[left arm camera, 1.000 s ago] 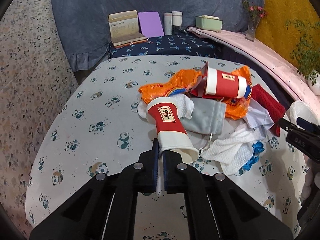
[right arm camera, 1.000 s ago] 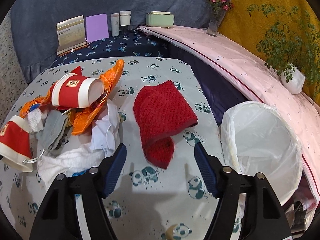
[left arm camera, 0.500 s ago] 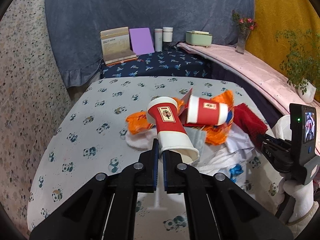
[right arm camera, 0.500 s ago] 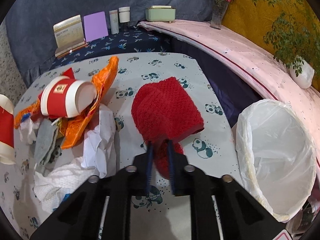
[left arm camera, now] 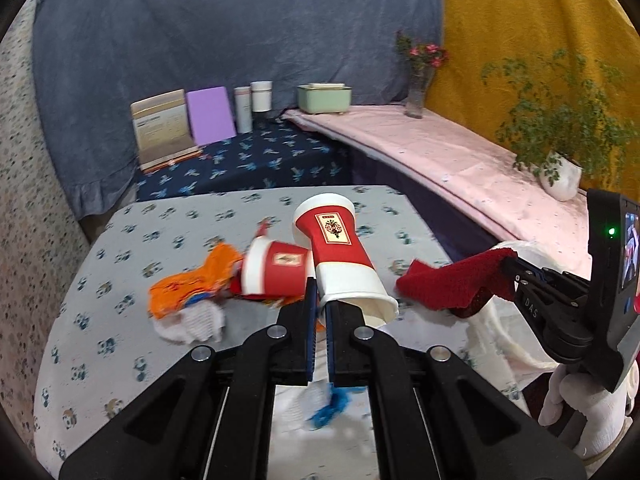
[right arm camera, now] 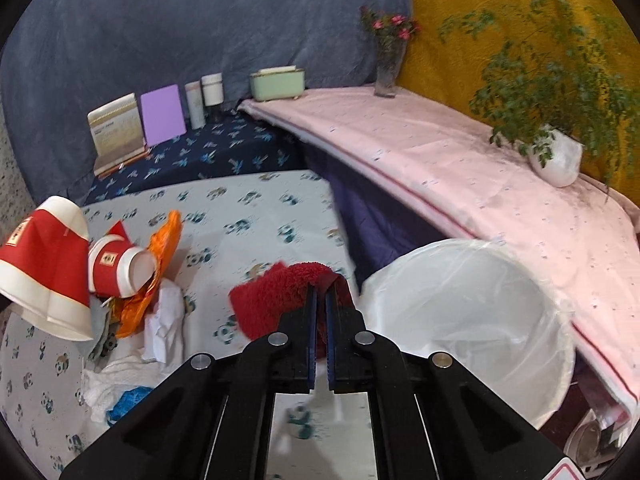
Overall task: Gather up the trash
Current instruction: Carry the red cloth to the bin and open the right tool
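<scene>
My left gripper (left arm camera: 319,296) is shut on the rim of a red and white paper cup (left arm camera: 340,252) and holds it above the panda-print table (left arm camera: 120,280); the cup also shows in the right wrist view (right arm camera: 44,268). My right gripper (right arm camera: 319,294) is shut on a red cloth (right arm camera: 276,296), lifted off the table; the cloth also shows in the left wrist view (left arm camera: 452,280). A white bin with a clear liner (right arm camera: 472,312) stands just right of the table. A second red cup (left arm camera: 276,268) lies on orange wrappers (left arm camera: 192,284).
White tissues (right arm camera: 160,320), a grey cloth (right arm camera: 100,328) and a blue scrap (right arm camera: 128,400) lie in the pile. At the back are a book stand (left arm camera: 162,128), a purple card (left arm camera: 211,114), two tubes and a green box (left arm camera: 324,96). A potted plant (right arm camera: 556,156) sits on the pink ledge.
My left gripper has lifted the cup up and to the right. My right gripper shut on the red cloth and lifted it toward the bin.
</scene>
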Motion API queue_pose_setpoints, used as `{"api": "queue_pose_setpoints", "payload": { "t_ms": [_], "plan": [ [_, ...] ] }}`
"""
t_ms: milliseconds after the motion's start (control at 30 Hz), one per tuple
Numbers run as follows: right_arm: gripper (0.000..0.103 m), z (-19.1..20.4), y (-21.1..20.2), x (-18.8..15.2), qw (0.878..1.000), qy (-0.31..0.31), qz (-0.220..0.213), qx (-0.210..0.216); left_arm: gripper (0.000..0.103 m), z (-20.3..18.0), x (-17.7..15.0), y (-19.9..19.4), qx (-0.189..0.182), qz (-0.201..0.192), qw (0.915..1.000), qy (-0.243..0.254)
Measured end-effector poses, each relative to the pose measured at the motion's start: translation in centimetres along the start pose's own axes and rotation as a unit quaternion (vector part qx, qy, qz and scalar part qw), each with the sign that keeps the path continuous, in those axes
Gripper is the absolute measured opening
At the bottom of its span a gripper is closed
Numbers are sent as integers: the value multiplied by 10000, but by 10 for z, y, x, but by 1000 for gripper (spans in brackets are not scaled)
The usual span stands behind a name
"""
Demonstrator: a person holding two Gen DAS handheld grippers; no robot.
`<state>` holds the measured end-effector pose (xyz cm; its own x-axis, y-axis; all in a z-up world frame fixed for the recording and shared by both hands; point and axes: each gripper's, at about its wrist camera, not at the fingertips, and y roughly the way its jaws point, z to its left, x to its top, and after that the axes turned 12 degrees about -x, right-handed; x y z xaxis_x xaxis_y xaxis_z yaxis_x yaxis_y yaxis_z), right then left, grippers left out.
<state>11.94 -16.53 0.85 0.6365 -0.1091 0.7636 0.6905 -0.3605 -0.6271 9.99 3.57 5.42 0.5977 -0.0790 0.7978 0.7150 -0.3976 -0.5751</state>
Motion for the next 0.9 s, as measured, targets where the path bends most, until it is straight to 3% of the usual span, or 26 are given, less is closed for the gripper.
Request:
{"api": "queue_pose_setpoints", "payload": {
  "t_ms": [467, 700, 900],
  "plan": [
    [4, -122, -17, 0, 9940, 648, -202, -853, 4, -116, 5, 42, -949, 200, 9927, 712],
    [4, -156, -12, -11, 9907, 851, -85, -1062, 4, -153, 0, 62, -1154, 412, 9880, 935],
    [5, -163, -6, -20, 9901, 899, 44, -1076, 4, -172, -6, 80, -1190, 611, 9857, 1028]
  ]
}}
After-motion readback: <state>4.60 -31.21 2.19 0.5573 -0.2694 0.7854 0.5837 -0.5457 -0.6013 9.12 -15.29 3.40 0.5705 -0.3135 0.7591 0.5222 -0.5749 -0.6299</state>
